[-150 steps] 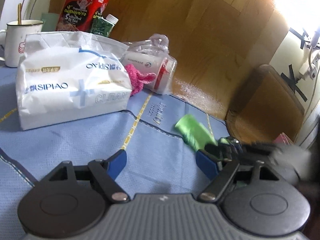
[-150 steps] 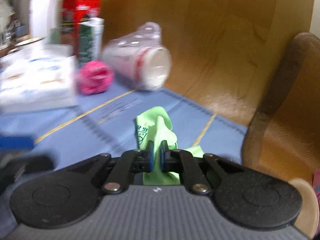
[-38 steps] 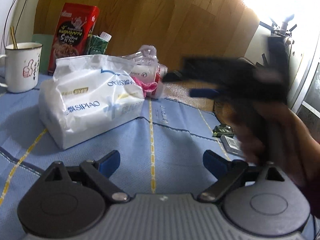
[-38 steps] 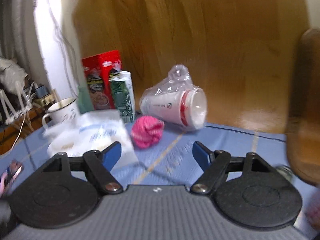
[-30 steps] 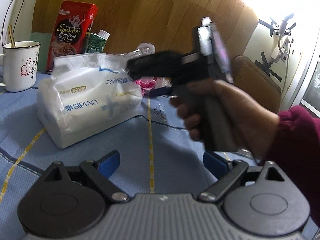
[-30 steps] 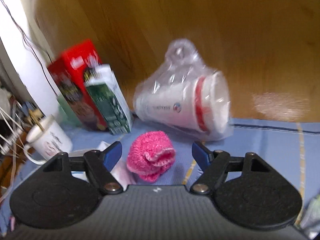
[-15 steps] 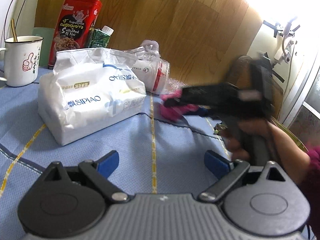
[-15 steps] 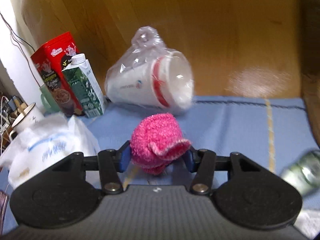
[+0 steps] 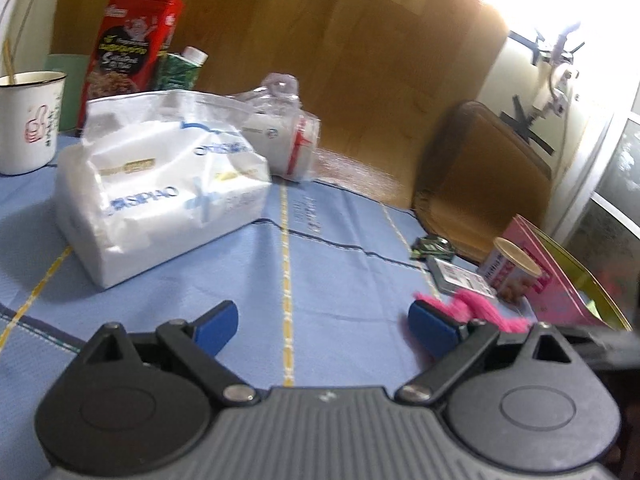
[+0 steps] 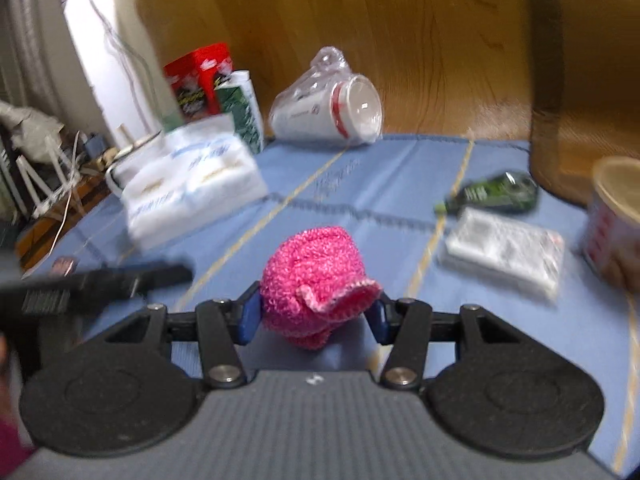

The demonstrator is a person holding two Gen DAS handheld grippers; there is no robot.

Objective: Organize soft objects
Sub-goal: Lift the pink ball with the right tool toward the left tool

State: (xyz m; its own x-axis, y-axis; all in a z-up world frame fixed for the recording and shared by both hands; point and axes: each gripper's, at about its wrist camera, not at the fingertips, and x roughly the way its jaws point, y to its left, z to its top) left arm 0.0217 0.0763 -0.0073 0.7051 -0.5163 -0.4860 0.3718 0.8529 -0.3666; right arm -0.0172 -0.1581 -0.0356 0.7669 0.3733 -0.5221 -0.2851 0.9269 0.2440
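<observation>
Views differ on the pink knitted piece (image 10: 316,284): your right wrist camera puts it at the center of the frame, pinched between the 2 blue pads (image 10: 248,316) of the right gripper (image 10: 314,318) and held above the blue cloth (image 10: 360,176). Your left wrist camera shows only a blurred bit of that pink knitted piece (image 9: 476,308) at the lower right of the frame, just behind the left gripper's right pad.

Only the left view shows the white mug (image 9: 28,120) at the left edge and the pink box (image 9: 552,276) at the right edge. Only the right view shows the green bottle (image 10: 492,194) lying on its side at the right, with a white packet (image 10: 504,252) just below it.

Your left gripper (image 9: 322,324) stands wide apart and holds nothing. The tissue pack (image 9: 160,184) sits in the upper left of that frame, with bagged paper cups (image 9: 288,140) just beside it.
</observation>
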